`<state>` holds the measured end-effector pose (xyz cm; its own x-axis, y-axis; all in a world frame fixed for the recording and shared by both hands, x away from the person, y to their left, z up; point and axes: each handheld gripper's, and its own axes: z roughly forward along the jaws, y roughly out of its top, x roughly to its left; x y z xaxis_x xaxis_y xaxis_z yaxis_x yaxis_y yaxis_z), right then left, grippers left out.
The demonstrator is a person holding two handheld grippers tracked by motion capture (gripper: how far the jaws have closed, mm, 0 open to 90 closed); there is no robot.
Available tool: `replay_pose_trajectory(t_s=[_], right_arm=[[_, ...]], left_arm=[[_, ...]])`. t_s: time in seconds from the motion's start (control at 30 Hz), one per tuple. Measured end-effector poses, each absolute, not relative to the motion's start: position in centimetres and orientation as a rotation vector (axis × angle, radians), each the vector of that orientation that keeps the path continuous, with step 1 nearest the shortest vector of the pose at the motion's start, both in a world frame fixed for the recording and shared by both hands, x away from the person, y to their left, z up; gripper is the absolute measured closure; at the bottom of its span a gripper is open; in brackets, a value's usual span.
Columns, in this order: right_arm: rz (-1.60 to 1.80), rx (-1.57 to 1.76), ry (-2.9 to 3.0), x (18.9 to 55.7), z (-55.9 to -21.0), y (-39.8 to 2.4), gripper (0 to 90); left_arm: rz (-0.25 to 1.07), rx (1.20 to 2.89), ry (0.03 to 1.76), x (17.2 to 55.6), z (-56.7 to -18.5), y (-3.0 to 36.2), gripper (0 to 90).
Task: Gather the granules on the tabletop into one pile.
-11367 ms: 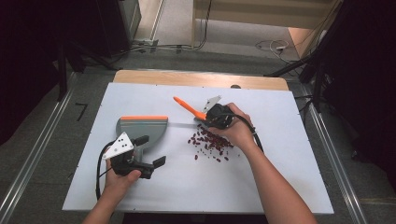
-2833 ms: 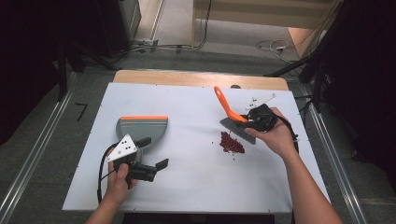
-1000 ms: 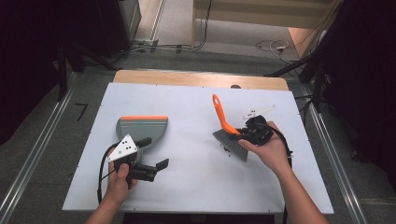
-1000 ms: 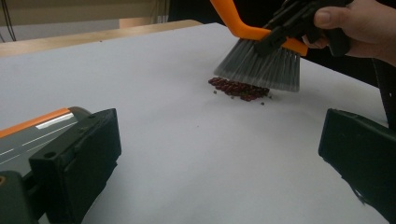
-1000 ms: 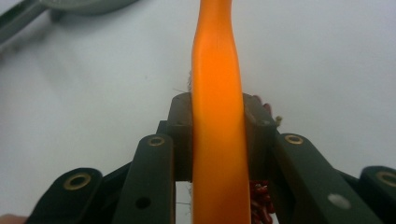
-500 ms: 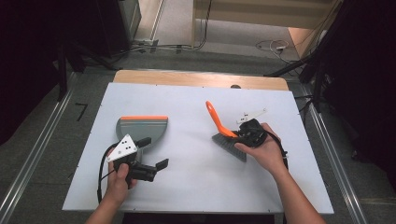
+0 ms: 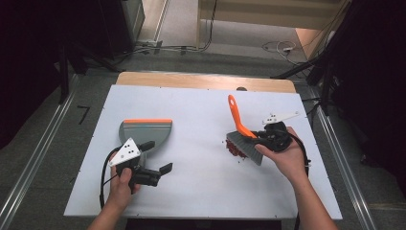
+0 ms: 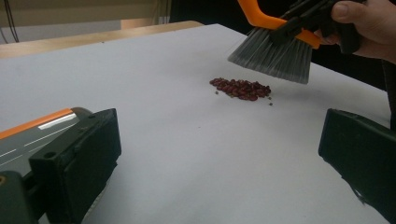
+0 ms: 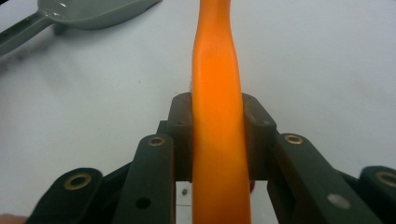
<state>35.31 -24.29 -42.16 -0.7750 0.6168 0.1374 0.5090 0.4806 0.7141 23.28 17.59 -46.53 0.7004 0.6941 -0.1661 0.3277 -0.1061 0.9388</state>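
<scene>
One brush (image 7: pixel 242 136) (orange handle, grey bristles) is clamped by its handle between the jaws of the right gripper (image 7: pixel 268 139), bristles hanging just above a small pile of red beans (image 8: pixel 240 88) on the white table (image 7: pixel 201 191). Left gripper (image 7: pixel 153 160), jaws spread apart, rests beside the grey dustpan (image 7: pixel 145 130).

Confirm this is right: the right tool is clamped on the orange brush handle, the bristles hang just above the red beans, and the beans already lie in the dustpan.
Not quite. The red beans lie on the white table, apart from the dustpan, as the high view shows. The rest holds: the right tool clamps the orange brush handle, bristles just above the beans.
</scene>
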Motion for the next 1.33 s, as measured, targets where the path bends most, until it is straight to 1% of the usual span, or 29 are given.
replay_pose_trajectory(t_s=[0.2, 0.77, 1.03, 1.2, 1.33], right_arm=[[1.184, 1.06, 2.55, 34.8, -42.1, -26.7, 68.6], [1.273, 1.258, 2.427, 32.8, -43.6, -33.2, 68.6], [1.31, 1.362, 2.402, 31.8, -45.1, -36.3, 68.6], [1.322, 1.412, 2.38, 32.0, -45.7, -37.5, 68.6], [1.327, 1.419, 2.383, 32.1, -45.8, -37.5, 68.6]], left_arm=[[0.381, 1.703, 0.83, 23.3, -46.5, 17.7, 0.0], [0.396, 1.694, 0.841, 23.2, -46.4, 18.0, 0.0], [0.418, 1.684, 0.855, 23.2, -46.2, 18.8, 0.0], [0.427, 1.675, 0.867, 23.3, -46.3, 19.3, 0.0], [0.427, 1.678, 0.874, 23.4, -46.3, 19.3, 0.0]])
